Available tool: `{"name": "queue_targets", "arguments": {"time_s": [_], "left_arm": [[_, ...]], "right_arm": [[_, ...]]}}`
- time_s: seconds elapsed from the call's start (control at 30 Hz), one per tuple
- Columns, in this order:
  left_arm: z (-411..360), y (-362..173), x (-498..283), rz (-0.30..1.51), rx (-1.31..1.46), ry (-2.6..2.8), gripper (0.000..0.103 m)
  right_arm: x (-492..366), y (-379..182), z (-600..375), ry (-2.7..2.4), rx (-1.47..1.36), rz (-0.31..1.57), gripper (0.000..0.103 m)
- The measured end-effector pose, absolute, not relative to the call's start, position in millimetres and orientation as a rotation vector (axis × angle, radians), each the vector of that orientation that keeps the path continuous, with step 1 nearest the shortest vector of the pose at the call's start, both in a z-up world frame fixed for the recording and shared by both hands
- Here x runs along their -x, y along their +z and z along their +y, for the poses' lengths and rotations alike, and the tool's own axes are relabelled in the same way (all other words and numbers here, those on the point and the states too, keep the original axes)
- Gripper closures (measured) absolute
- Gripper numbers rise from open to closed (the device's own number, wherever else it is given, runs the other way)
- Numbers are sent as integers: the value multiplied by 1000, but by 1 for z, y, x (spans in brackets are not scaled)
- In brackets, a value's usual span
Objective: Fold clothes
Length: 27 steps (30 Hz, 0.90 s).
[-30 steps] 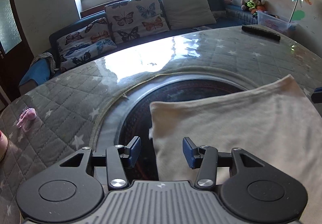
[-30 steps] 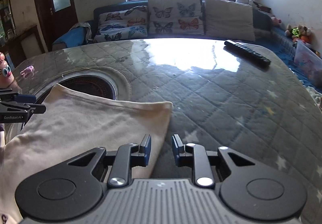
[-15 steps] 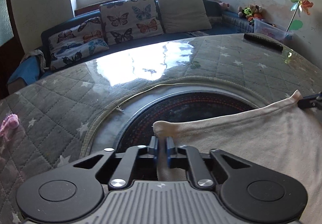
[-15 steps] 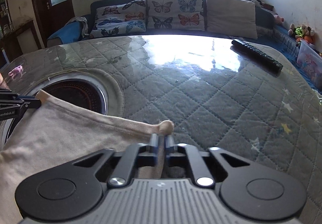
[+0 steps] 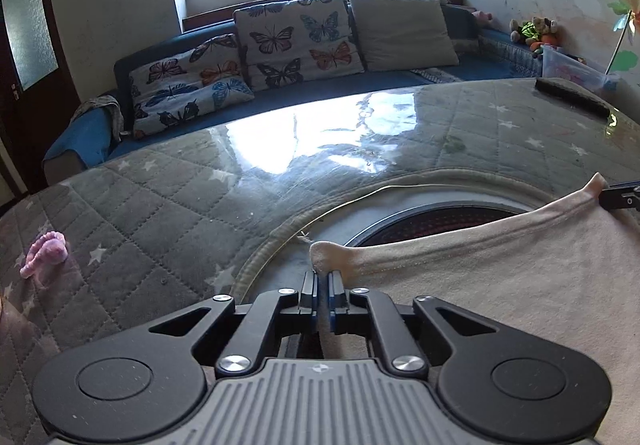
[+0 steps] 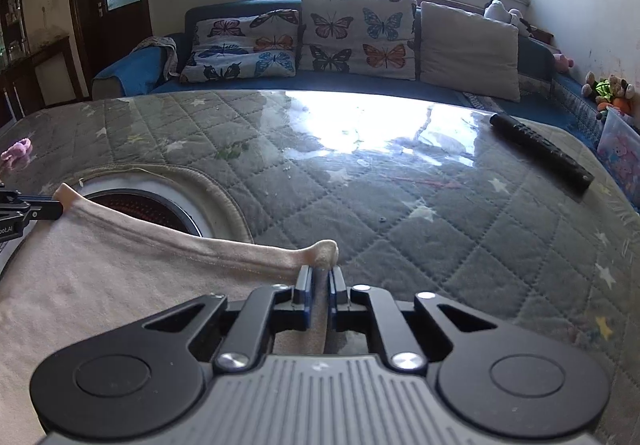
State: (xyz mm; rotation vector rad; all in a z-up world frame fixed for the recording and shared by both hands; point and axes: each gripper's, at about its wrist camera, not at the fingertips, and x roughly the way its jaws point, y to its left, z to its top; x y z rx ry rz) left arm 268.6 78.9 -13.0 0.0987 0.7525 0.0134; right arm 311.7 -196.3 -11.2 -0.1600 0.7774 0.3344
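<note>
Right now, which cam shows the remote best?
Right wrist view: the remote lies whole on the table's far right, buttons visible. In the left wrist view the remote sits at the frame's right edge, distorted and foreshortened, with no detail.

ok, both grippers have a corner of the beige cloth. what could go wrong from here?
1. Left gripper and right gripper each pinch only a small corner of the beige cloth, and their jaws are easing open, so a corner may slip.
2. The remote lies ahead; a forward fold might catch it.
</note>
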Motion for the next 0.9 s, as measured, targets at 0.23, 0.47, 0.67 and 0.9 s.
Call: {"name": "queue_targets", "arguments": {"time_s": [0.23, 0.47, 0.67, 0.9], "left_arm": [[90, 4, -230, 747, -80, 31, 72], [102, 13, -161, 734, -63, 77, 53], [141, 18, -104, 717, 14, 228, 50], [189, 16, -46, 714, 101, 401, 51]], "right_arm": [[-264, 7, -185, 434, 213, 772, 67], [-195, 8, -143, 600, 296, 776, 49], [-165, -2, -92, 679, 331, 755, 45], [-150, -10, -43, 696, 358, 710, 44]]}}
